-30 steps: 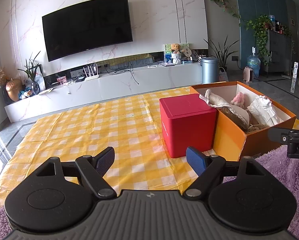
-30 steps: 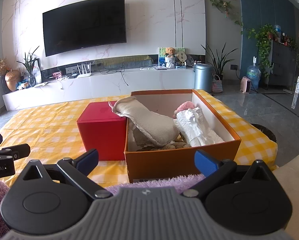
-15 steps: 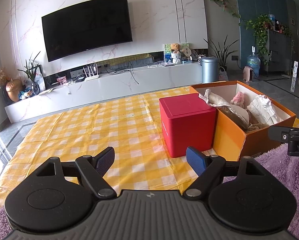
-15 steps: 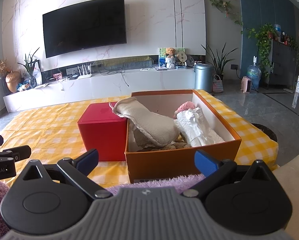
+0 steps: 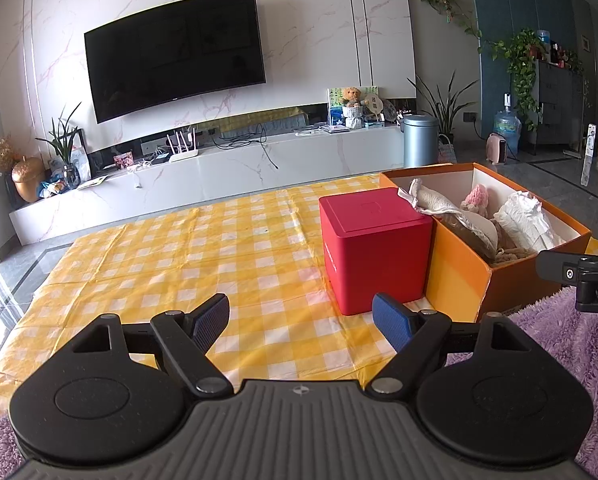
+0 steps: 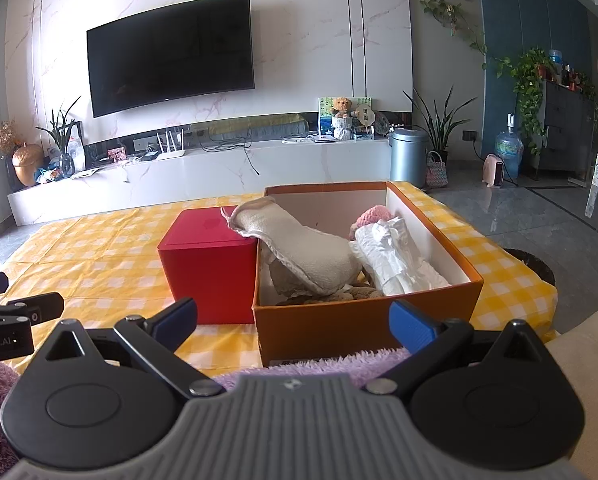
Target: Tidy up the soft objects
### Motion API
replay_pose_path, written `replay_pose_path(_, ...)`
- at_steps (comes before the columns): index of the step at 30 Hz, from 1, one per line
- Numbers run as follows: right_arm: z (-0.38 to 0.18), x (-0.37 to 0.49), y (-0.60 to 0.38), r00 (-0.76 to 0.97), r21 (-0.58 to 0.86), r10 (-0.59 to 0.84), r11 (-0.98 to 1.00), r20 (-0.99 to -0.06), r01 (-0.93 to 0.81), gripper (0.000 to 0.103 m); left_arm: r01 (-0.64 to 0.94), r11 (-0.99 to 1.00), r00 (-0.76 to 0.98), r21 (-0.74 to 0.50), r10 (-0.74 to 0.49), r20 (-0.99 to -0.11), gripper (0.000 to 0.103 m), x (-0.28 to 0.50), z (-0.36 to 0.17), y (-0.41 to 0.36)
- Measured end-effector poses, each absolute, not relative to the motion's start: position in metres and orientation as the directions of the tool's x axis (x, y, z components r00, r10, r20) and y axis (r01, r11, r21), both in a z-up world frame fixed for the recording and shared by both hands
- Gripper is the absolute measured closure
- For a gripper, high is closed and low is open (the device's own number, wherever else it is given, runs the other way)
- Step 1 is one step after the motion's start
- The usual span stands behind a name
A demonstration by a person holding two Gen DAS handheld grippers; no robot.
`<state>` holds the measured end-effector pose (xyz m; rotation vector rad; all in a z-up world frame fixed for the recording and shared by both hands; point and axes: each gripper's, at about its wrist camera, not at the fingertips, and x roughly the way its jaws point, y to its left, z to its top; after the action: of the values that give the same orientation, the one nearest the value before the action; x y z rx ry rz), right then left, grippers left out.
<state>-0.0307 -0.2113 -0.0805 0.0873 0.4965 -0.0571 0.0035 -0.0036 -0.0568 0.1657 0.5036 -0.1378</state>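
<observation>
Yellow-checked table (image 5: 187, 264) under red box (image 5: 373, 248), orange box (image 6: 363, 320)

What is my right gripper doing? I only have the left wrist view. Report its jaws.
Observer: The right gripper is open, with nothing between its fingers.
Operator: Tell me what it faces.
Observer: The near wall of the orange box, with purple fluffy fabric lying against its base.
Operator: Check the table right of the box.
Observer: The yellow checked tablecloth runs on past the box to the table's right edge.
</observation>
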Motion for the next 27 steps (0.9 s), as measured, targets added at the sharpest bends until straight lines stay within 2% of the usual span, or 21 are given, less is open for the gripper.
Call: replay_pose_path(27, -0.0804, -0.0312, -0.2092, 0.880, 0.071, -0.032, 0.995, -0.474, 0.075, 0.003, 0.167, 0.978, 0.869, 0.122, -0.087, -0.487, 0.008, 0.0017, -0.0551, -0.0035)
